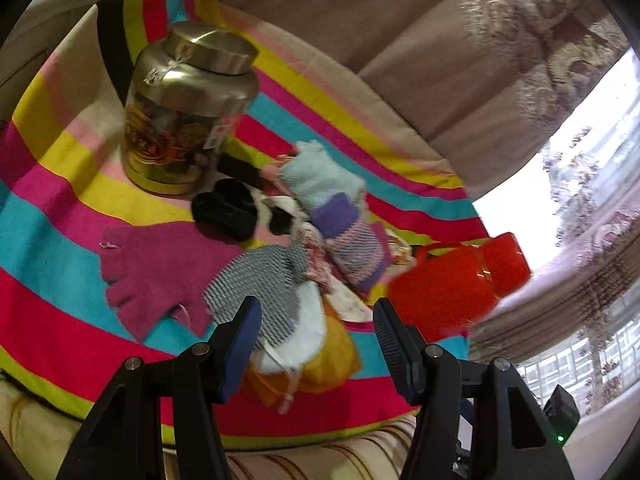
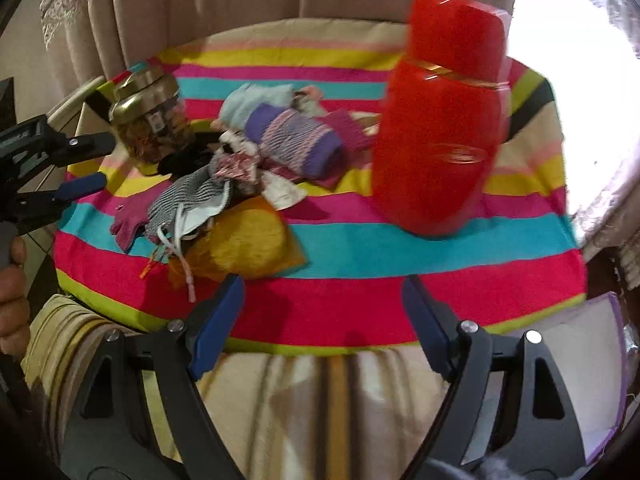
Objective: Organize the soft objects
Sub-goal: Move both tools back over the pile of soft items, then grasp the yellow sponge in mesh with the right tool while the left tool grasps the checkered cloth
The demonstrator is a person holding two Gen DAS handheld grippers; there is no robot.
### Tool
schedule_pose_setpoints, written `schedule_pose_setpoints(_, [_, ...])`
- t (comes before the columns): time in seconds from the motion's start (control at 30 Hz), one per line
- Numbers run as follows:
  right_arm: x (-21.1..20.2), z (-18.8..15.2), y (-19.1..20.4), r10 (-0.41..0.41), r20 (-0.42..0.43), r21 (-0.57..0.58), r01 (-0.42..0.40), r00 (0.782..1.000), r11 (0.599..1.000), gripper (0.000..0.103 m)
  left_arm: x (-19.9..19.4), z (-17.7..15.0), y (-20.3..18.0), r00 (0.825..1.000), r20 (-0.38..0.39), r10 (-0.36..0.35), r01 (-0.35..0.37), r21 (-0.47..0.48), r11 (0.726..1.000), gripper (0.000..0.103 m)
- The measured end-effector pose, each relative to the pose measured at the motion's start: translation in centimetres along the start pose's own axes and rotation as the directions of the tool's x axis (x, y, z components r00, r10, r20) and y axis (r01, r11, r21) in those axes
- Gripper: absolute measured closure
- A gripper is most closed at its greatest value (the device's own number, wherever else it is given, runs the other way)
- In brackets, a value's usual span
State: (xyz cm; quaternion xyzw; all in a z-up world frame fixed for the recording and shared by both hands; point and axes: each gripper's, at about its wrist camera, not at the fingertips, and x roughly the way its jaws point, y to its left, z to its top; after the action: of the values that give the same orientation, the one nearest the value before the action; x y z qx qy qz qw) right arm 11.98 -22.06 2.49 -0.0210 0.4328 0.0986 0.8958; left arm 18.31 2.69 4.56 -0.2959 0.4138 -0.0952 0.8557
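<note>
A heap of soft things lies on a striped cloth point(image 1: 48, 216): a magenta glove point(image 1: 160, 264), a black fuzzy piece point(image 1: 226, 210), a light blue sock point(image 1: 316, 176), a purple striped sock point(image 1: 352, 248), a grey striped cloth point(image 1: 260, 284) and a yellow pouch point(image 1: 336, 348). My left gripper point(image 1: 316, 312) hovers open over the near side of the heap, with nothing pressed between its pads. In the right wrist view the heap sits left of centre, with the purple sock point(image 2: 296, 144) and the yellow pouch point(image 2: 244, 244) showing. My right gripper point(image 2: 323, 284) stands open and empty above the cloth's front edge point(image 2: 360, 320).
A gold-lidded jar point(image 1: 184, 112) stands behind the heap on the left. A red plastic jar point(image 2: 440, 136) stands on the right. The left gripper point(image 2: 100, 162) and a hand point(image 2: 12, 280) show at the left edge. Curtains hang behind. A white sheet point(image 2: 580, 360) lies lower right.
</note>
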Motion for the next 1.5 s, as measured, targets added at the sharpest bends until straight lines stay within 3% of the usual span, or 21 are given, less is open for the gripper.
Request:
schedule_pose_setpoints(0.23, [4.2,0.9,1.5,0.033,-0.095,0.017,-0.032,0.995,0.999,0.020,4.9,1.2,1.5,0.995,-0.080,0.065,-0.063,0.018,0.998,0.044])
schedule_pose_setpoints(0.37, [6.3,0.9,2.4,0.042,-0.144,0.007,-0.042,0.989,0.999,0.020,8.2,0.9,1.4,0.982,-0.134,0.135,-0.126,0.072,0.989,0.044])
schedule_pose_setpoints(0.43, [7.3,0.6,2.6,0.037,-0.172,0.003,-0.037,0.984,0.999,0.020,9.7,0.4,0.9,0.974,-0.170,0.148,-0.131,0.107,0.986,0.044])
schedule_pose_setpoints(0.5, [7.9,0.4,2.6,0.040,-0.192,0.009,-0.039,0.981,0.999,0.020,11.0,-0.5,-0.2,0.965,-0.208,0.162,-0.126,0.176,0.976,0.034])
schedule_pose_setpoints(0.53, [8.2,0.2,2.5,0.040,-0.198,0.015,-0.038,0.979,0.999,0.020,11.6,-1.1,-1.0,0.960,-0.213,0.184,-0.135,0.225,0.965,0.029])
schedule_pose_setpoints(0.6, [8.4,0.2,2.4,0.041,-0.203,0.024,-0.037,0.978,0.999,0.020,12.3,-1.8,-1.9,0.951,-0.190,0.244,-0.181,0.297,0.937,0.030])
schedule_pose_setpoints(0.63, [8.5,0.2,2.4,0.041,-0.202,0.027,-0.036,0.978,0.999,0.020,12.5,-2.2,-2.1,0.949,-0.177,0.262,-0.195,0.324,0.926,0.035])
schedule_pose_setpoints(0.67, [8.5,0.3,2.4,0.045,-0.202,0.030,-0.040,0.978,0.999,0.020,12.6,-2.4,-2.1,0.948,-0.177,0.264,-0.195,0.332,0.923,0.053])
schedule_pose_setpoints(0.73, [8.8,0.4,2.5,0.052,-0.205,0.034,-0.046,0.977,0.998,0.020,12.7,-2.5,-1.5,0.944,-0.181,0.274,-0.207,0.321,0.924,0.070])
schedule_pose_setpoints(0.8, [9.1,0.5,2.6,0.055,-0.209,0.037,-0.048,0.976,0.998,0.020,12.1,-2.0,-0.6,0.956,-0.177,0.233,-0.180,0.272,0.945,0.078])
schedule_pose_setpoints(0.93, [9.8,0.9,3.2,0.072,-0.206,0.044,-0.064,0.976,0.997,0.020,10.2,-1.2,1.5,0.982,-0.169,0.083,-0.061,0.136,0.989,0.080])
schedule_pose_setpoints(1.07, [11.0,1.5,3.6,0.086,-0.214,0.055,-0.076,0.973,0.996,0.020,8.4,-1.1,3.4,0.991,-0.133,0.012,-0.005,0.051,0.999,0.088])
schedule_pose_setpoints(1.23, [12.5,2.2,4.0,0.094,-0.233,0.076,-0.078,0.968,0.994,0.017,7.0,-0.8,4.7,0.996,-0.086,0.001,0.000,0.008,1.000,0.093])
schedule_pose_setpoints(1.5, [14.1,3.4,6.3,0.100,-0.224,0.031,-0.095,0.970,0.995,0.015,4.8,0.0,5.6,0.999,0.054,0.007,-0.007,-0.011,1.000,0.096])
